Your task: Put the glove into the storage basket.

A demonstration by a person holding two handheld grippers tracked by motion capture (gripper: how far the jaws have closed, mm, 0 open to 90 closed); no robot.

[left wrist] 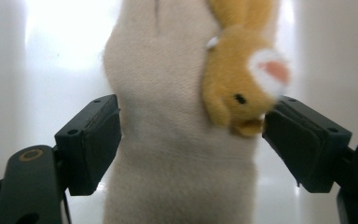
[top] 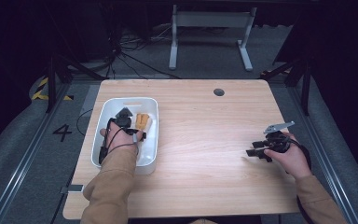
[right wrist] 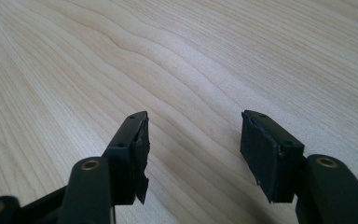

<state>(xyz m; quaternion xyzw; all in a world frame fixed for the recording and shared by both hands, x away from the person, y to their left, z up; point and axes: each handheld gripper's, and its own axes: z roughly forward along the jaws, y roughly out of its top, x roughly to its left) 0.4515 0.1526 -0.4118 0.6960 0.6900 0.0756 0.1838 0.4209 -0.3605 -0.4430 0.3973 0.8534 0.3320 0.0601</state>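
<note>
Cream sock [left wrist: 177, 154] with yellow plush [left wrist: 242, 79] between spread left gripper [left wrist: 191, 140] fingers, unclamped; right gripper [right wrist: 193, 149] fingers spread, empty.

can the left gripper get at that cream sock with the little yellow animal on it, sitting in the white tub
Probably yes. The left gripper is already down in the white tub, jaws open to either side of the cream sock, with nothing between them. The yellow plush animal bulges beside the right-hand jaw and may get pinched too.

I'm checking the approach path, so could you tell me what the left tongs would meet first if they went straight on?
Probably the cream sock with its yellow plush animal, lying between the open left tongs inside the white tub.
</note>
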